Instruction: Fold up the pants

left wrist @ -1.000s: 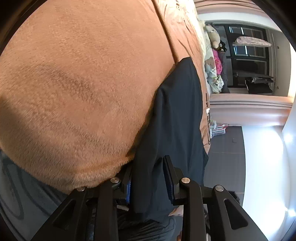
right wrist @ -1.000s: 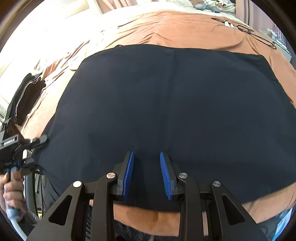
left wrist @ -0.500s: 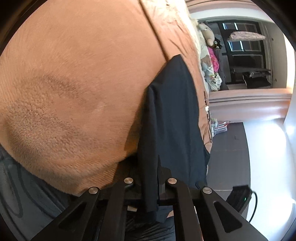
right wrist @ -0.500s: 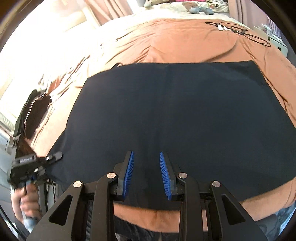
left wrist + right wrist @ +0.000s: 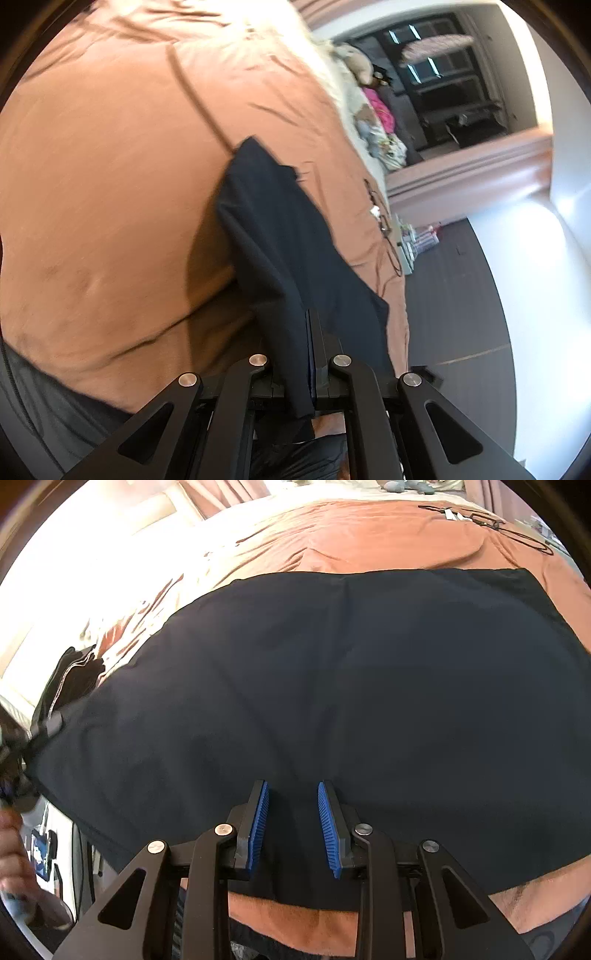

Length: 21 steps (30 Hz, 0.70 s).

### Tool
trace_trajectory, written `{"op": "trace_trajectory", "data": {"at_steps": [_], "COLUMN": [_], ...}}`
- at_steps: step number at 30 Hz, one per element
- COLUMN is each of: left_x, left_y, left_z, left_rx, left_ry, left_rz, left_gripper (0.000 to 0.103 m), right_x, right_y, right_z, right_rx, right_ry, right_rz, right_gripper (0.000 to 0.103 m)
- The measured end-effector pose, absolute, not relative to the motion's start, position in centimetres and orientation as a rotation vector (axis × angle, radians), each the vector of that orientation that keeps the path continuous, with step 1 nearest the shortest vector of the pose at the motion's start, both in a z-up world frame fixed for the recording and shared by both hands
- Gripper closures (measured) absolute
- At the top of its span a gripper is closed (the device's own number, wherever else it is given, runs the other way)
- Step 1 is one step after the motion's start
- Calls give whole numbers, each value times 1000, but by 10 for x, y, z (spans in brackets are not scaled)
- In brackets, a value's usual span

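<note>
From my left gripper [image 5: 309,354], I see its fingers pressed together on an edge of the dark pants [image 5: 291,251]. The pinched cloth rises off the brown blanket [image 5: 110,184] and runs away from me as a narrow, lifted strip, with a shadow on the blanket beside it. A short tail of cloth hangs down past the jaws. Beyond the bed lie a dark floor [image 5: 454,302] and a heap of soft toys [image 5: 373,122] near the far edge.

From my right gripper [image 5: 291,823], the blue pads [image 5: 258,823] stand apart, a gap between them, and they hover over the near edge of the pants [image 5: 332,686]; I cannot tell whether they touch the cloth. The pants lie spread wide across the blanket [image 5: 369,535]. At the left edge my other gripper [image 5: 48,725] holds a corner of the pants, and my hand [image 5: 11,853] shows blurred below it. A black cable [image 5: 495,524] lies on the blanket far behind.
</note>
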<state>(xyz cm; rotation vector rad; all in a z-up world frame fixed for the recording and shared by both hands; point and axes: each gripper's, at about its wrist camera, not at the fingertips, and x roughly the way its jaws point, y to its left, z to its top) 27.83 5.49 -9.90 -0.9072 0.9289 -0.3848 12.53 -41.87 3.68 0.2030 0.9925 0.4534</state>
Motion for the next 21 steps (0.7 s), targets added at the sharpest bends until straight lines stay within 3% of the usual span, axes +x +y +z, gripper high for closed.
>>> {"op": "trace_trajectory", "data": {"at_steps": [13, 15, 17, 21], "left_x": [311, 312, 314, 322], "left_y": [0, -8, -16, -38], "left_z": [-49, -45, -40, -30], "left_rx": [-756, -734, -716, -678], "left_ry": [901, 900, 899, 900], "left_rz": [-437, -449, -460, -489], "left_gripper": [97, 97, 97, 97], "right_x": [112, 107, 103, 96], "right_y": [-508, -524, -539, -572], "right_z": [60, 64, 65, 64], "right_rx": [372, 382, 402, 438], "right_ry": [909, 886, 857, 818], "right_rz": [450, 444, 441, 405], "right_gripper": [75, 55, 45, 45]}}
